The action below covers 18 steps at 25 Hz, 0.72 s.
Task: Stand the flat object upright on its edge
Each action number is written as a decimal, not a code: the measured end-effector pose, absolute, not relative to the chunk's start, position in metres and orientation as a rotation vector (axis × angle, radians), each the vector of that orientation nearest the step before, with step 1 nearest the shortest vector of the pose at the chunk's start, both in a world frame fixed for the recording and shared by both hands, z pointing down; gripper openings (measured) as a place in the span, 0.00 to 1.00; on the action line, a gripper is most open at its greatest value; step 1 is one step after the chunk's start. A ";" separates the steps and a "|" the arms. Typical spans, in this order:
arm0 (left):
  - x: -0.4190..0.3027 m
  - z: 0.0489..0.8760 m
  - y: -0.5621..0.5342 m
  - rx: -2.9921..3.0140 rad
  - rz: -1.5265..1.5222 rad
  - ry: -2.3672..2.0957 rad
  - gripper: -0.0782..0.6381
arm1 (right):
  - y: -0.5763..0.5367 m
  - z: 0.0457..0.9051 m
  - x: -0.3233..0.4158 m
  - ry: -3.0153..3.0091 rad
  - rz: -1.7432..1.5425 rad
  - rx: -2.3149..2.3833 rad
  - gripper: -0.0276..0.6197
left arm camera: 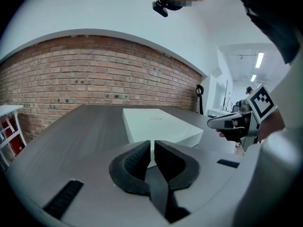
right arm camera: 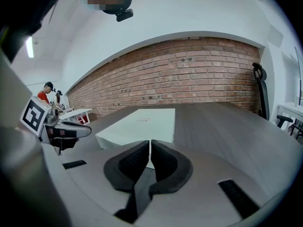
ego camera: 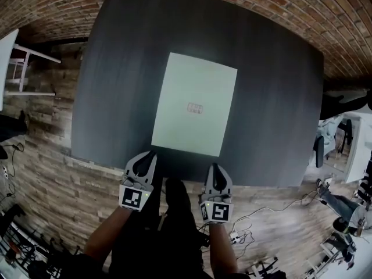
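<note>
One white box (ego camera: pixel 195 104) flat on one desk (ego camera: pixel 110 74). Left gripper (ego camera: pixel 151 155), right gripper (ego camera: pixel 214 167) — both pressed together, empty.

The flat box (ego camera: pixel 195 103) before you has a smooth, matt, pale skin that looks like card, and the table (ego camera: pixel 273 97) under it is matt and dark with a fine wood-like grain. Your left gripper (ego camera: pixel 152 153) and right gripper (ego camera: pixel 214 167) look like matt grey plastic, with black ribbed pads (left arm camera: pixel 135 161) that seem rubbery. The far wall (left arm camera: pixel 94 70) is rough brick, and the floor (ego camera: pixel 46 156) near you looks like planked wood.
</note>
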State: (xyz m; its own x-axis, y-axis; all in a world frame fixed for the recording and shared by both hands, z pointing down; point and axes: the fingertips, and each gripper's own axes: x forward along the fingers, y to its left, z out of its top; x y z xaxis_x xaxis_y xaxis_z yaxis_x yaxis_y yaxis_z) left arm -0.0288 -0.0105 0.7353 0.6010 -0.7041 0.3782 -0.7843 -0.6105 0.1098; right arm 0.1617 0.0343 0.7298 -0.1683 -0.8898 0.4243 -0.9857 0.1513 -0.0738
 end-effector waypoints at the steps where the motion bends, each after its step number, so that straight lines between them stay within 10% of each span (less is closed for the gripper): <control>1: -0.029 0.737 -0.012 2.563 0.439 -1.219 0.18 | 0.034 0.732 0.163 -2.149 0.489 1.810 0.08; 7: -0.029 0.747 -0.014 2.529 0.429 -1.200 0.18 | 0.033 0.743 0.167 -2.135 0.513 1.814 0.09; 9: -0.031 0.754 -0.012 2.516 0.441 -1.190 0.18 | 0.033 0.749 0.167 -2.132 0.532 1.808 0.29; 13: -0.039 0.767 -0.010 2.497 0.486 -1.190 0.19 | 0.033 0.762 0.166 -2.106 0.545 1.777 0.33; 18: -0.042 0.781 -0.012 2.483 0.530 -1.150 0.34 | 0.035 0.774 0.167 -2.088 0.574 1.765 0.35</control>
State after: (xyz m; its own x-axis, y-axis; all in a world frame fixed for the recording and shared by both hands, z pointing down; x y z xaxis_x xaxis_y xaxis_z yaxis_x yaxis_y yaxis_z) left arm -0.0416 -0.0121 0.7806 0.6002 -0.6460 0.4716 -0.7780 -0.6083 0.1569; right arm 0.1671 0.0349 0.7738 -0.1658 -0.8459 0.5070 -0.9862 0.1438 -0.0825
